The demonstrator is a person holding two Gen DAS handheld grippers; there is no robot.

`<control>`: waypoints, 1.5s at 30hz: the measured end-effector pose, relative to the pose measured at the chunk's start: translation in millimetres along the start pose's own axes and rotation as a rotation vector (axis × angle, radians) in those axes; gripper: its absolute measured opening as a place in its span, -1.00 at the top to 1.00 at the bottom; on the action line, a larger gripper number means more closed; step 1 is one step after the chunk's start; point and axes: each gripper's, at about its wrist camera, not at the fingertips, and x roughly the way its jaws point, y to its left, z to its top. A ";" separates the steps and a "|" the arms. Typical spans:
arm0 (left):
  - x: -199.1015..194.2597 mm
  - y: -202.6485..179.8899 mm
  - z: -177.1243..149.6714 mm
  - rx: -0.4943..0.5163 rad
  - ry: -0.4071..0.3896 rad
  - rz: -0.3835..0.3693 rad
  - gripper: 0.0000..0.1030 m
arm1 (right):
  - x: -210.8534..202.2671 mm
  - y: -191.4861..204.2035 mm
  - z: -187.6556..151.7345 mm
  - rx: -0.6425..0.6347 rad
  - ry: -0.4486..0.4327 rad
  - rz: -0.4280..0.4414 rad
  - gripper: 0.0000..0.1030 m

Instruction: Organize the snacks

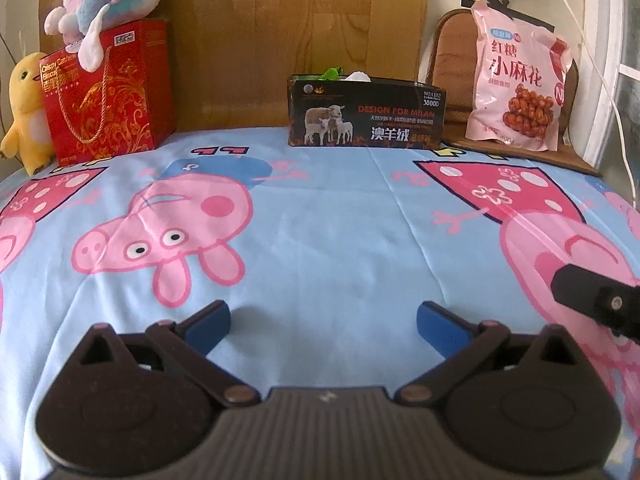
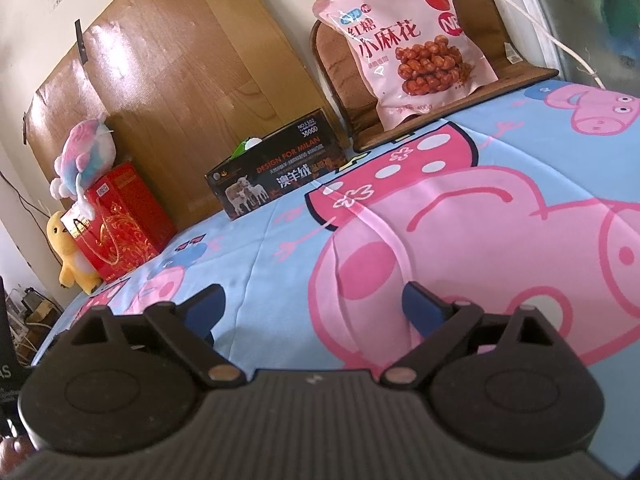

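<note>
left wrist view: left gripper (image 1: 324, 322) low over the cartoon bedsheet (image 1: 320, 240), fingers apart, nothing between.
snack, left view: pink snack bag (image 1: 518, 84) upright on the brown chair (image 1: 452, 64), far right.
box: black box (image 1: 366, 114) at the bed's far edge, centre.
right wrist view: right gripper (image 2: 314, 306) fingers spread wide, empty; bag (image 2: 404, 48) ahead, well apart.
advice: approach level, pinch the bag's top edge, not its puffy middle.

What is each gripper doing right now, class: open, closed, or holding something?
Left gripper: open, holding nothing, over the cartoon bedsheet.
Right gripper: open, holding nothing.
</note>
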 end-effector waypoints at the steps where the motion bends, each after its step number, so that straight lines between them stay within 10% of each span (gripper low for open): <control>1: 0.1 -1.2 -0.2 0.009 0.004 0.004 -1.00 | 0.2 0.5 -0.1 -0.005 0.001 -0.002 -0.88; 45: -7.2 5.1 -1.4 -0.011 0.024 0.014 -1.00 | 2.7 6.2 -0.7 -0.055 0.020 -0.024 -0.91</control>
